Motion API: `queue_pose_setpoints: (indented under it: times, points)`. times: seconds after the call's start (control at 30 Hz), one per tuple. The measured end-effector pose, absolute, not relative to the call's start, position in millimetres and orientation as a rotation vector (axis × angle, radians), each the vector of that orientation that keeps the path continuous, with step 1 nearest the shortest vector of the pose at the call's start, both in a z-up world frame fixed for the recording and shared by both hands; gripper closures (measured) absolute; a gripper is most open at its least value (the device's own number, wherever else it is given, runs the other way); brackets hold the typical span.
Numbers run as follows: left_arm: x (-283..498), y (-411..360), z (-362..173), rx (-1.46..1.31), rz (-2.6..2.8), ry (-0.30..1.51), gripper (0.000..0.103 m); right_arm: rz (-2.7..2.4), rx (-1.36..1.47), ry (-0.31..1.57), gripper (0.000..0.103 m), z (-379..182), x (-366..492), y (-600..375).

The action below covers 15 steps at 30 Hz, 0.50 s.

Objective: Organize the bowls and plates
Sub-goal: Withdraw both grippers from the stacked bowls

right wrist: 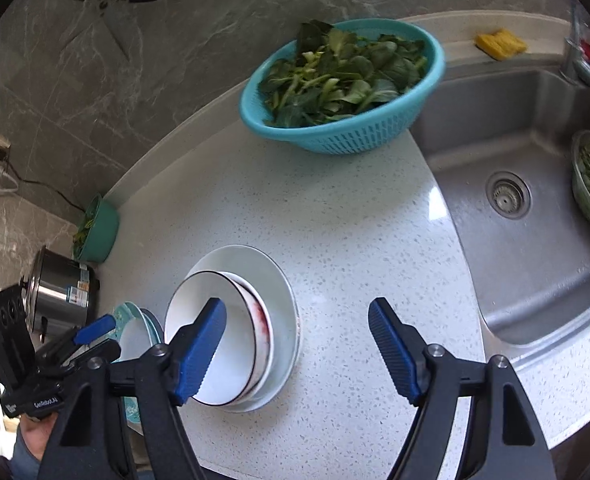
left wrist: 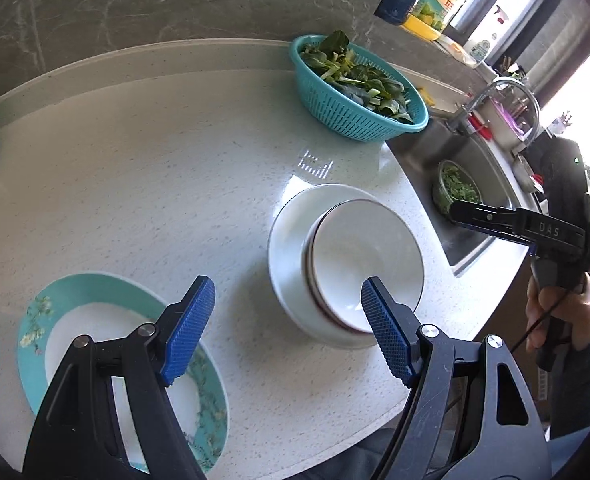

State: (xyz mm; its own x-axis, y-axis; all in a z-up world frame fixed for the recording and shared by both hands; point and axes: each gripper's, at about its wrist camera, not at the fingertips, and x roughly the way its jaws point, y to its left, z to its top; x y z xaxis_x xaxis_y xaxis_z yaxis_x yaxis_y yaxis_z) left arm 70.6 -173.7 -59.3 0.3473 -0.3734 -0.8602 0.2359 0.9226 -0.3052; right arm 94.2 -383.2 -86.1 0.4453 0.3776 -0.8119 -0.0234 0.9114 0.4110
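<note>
The speckled white stone surface [right wrist: 335,240] carried a teal plastic colander [right wrist: 347,136] of leafy greens beside the steel sink [right wrist: 535,264]. A wide white plate [right wrist: 283,292] lay near the front edge, with 2 nested white bowls [right wrist: 215,340] sitting in it. A teal floral-rimmed plate [left wrist: 39,320] lay apart. The left claw [left wrist: 287,328] and right claw [right wrist: 295,348] both stood wide, holding nothing.

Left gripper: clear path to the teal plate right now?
Probably yes. The left gripper is open and empty, and the teal plate lies bare on the counter just below it, apart from the white stack. Nothing sits between them.
</note>
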Motion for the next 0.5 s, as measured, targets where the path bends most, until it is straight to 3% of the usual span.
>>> queue_pose_setpoints:
  times: [0.27, 0.5]
  points:
    - [46, -166, -81, -0.185, -0.363, 1.183, 0.03, 0.24, 0.292, 1.133, 0.035, -89, 78, -381]
    - [35, -165, -89, -0.243, -0.21, 1.18, 0.03, 0.368, 0.217, 1.178, 0.037, -107, 105, -379]
